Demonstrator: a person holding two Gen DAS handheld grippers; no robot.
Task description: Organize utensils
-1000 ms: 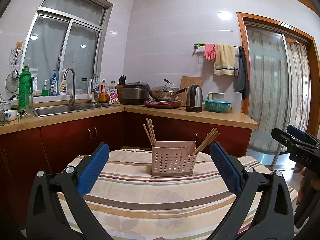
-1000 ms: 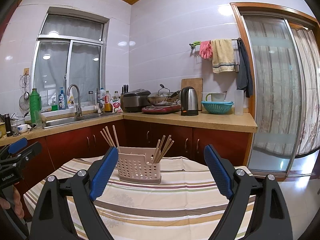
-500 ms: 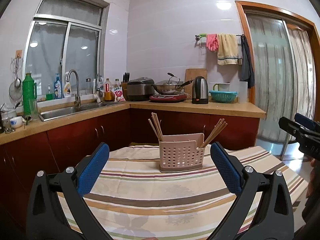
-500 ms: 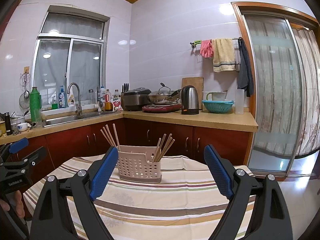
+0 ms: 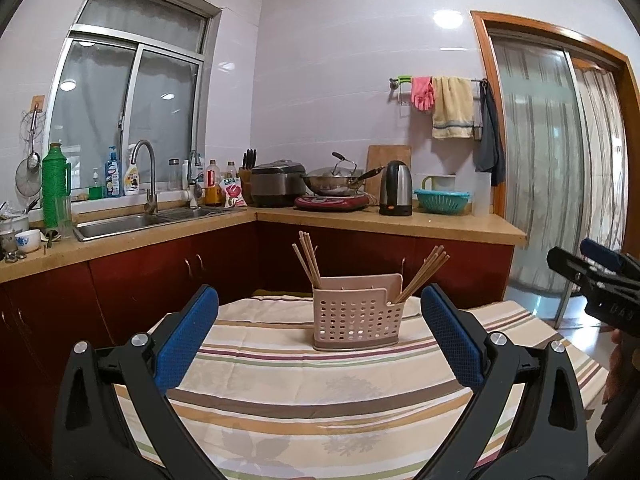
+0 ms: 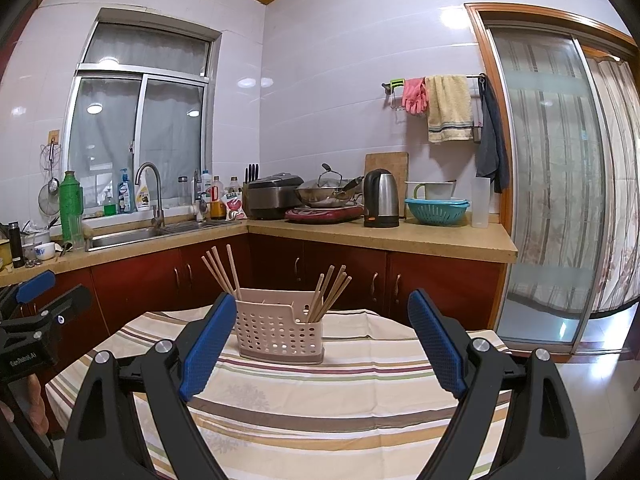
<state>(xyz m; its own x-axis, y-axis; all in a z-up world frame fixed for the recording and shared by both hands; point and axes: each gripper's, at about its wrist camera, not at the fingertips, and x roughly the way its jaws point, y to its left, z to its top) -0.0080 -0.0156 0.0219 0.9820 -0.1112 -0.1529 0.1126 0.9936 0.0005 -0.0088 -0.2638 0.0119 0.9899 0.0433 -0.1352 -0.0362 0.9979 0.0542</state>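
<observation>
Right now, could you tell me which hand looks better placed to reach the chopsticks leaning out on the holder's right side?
Probably the left. The left gripper frames the holder almost centrally, with those chopsticks just inside its right jaw. The right gripper has the holder off towards its left jaw. Both stand open and empty.

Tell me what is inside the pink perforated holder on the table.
The holder contains two bunches of wooden chopsticks: one at its left end, one at its right end, both leaning outward. Their lower ends and the middle section's contents are hidden by its walls.
</observation>
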